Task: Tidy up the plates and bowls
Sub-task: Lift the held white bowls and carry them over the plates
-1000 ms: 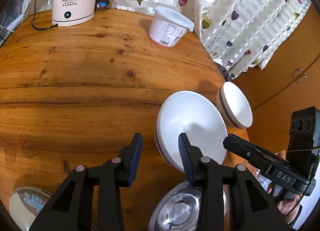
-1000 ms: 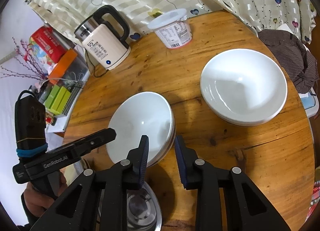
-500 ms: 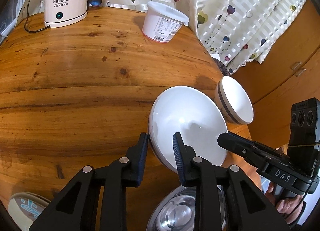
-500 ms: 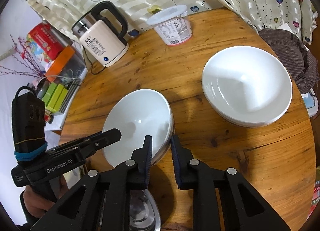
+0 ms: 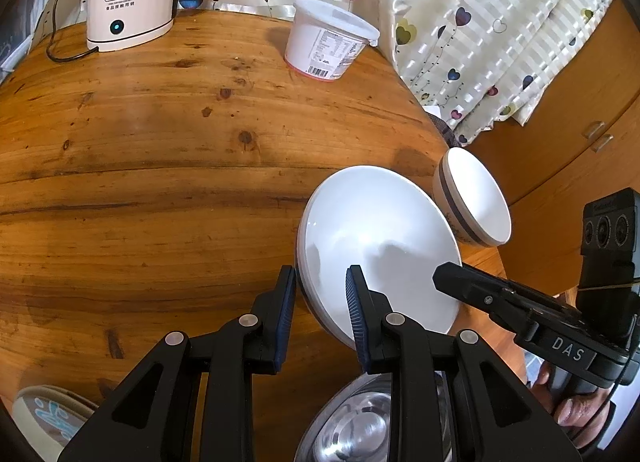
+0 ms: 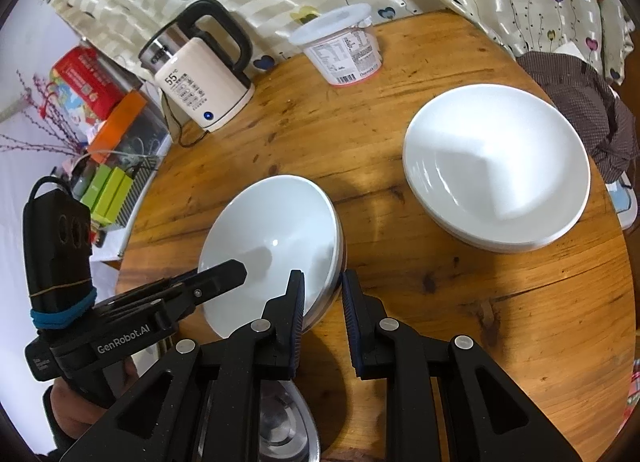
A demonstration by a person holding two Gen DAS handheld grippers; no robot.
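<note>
Both claws have narrowed on the white bowl since a second ago: left gripper and right gripper each pinch opposite rim edges. Steel bowl is half hidden underneath. Farther back, wooden table, plate stack, kettle.

Both views were evenly and brightly lit. Soft shadows were cast on the table beside the bowl, where a small glare spot was seen. Strong fisheye curvature and dark corners were recorded; focus was sharp.
</note>
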